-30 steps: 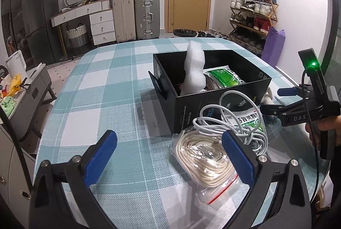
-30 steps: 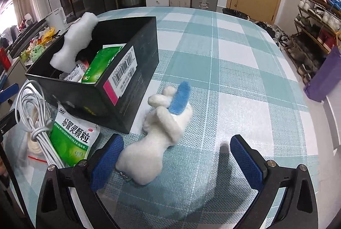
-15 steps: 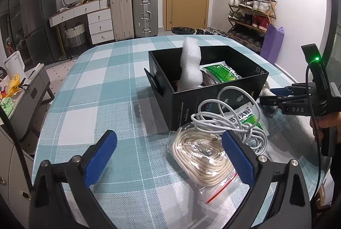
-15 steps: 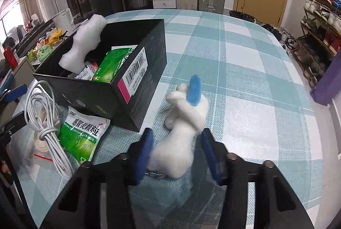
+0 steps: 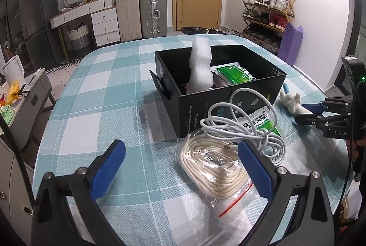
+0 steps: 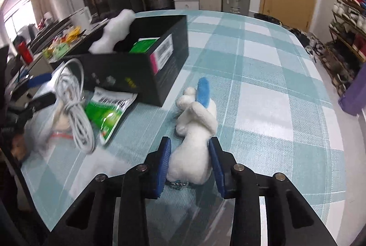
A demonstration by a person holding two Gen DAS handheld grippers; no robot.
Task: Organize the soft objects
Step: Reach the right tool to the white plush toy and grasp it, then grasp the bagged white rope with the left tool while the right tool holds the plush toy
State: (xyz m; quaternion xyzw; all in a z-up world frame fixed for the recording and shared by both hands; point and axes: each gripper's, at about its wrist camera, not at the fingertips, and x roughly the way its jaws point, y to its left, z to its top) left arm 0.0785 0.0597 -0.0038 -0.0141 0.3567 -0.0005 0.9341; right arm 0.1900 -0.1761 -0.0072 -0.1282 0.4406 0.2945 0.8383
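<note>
Now the right gripper (image 6: 189, 162), jaws pinching the white plush toy's (image 6: 194, 131) rump, should lift it clear over the black cardboard box's (image 6: 160, 76) wall while the left gripper (image 5: 180, 168) idles wide open, holding nothing.

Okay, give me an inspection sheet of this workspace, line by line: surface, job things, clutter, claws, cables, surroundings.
Surface: table with teal-and-white checked cloth.
Job's things: white plush toy lying on the cloth beside the black box; white foam piece standing in the box with green packets.
Clutter: green sachet outside the box.
Claws: right claw closed around the plush's lower end; left claw open, holding nothing.
Cables: white cable coiled; bagged cream cord.
Surroundings: suitcases, door, shoe rack.
</note>
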